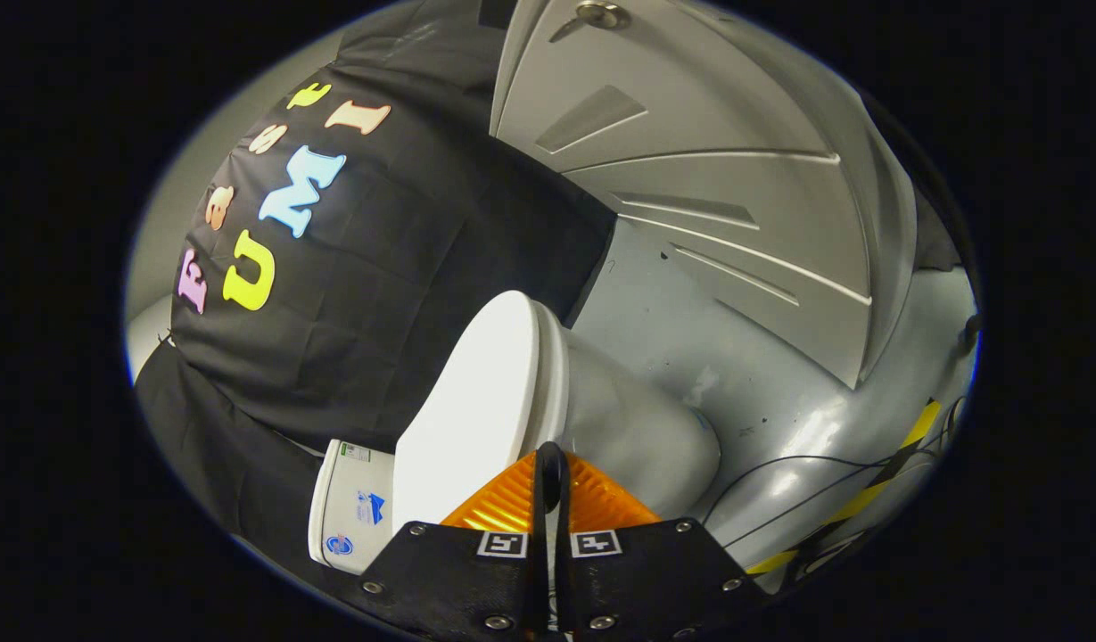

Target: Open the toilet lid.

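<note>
— As the gripper (552, 468) is seen from its own camera, can it be said how its fingers stand?

— They are brought together, almost touching, with only a thin dark slit left between them. Nothing is clamped between them.

— And where is the toilet lid (476, 401)?

— It is found just ahead of the fingertips and a little to their left. The white lid looks raised already, tilted up toward the tank (347, 513), which is seen to the left of the fingers with some stickers on it. The bowl (637, 428) is seen to the right of the lid, on the grey floor (690, 321). Whether the fingertips are touching the lid edge cannot be told, because the fingers themselves hide the contact place.

— So the task is nearly done?

— It is judged so, but it cannot be confirmed that the lid is resting against the tank. A small gap may remain.

— What could go wrong from here?

— If the gripper is taken away before the lid has passed its balance point, the lid could fall back down and be shut again. If it is pushed too hard, it may be knocked against the tank. The smooth surface could also let the closed fingers slide off to one side. Some cables (779, 490) lie on the floor at the right, and they could be caught when the gripper is pulled back.
</note>
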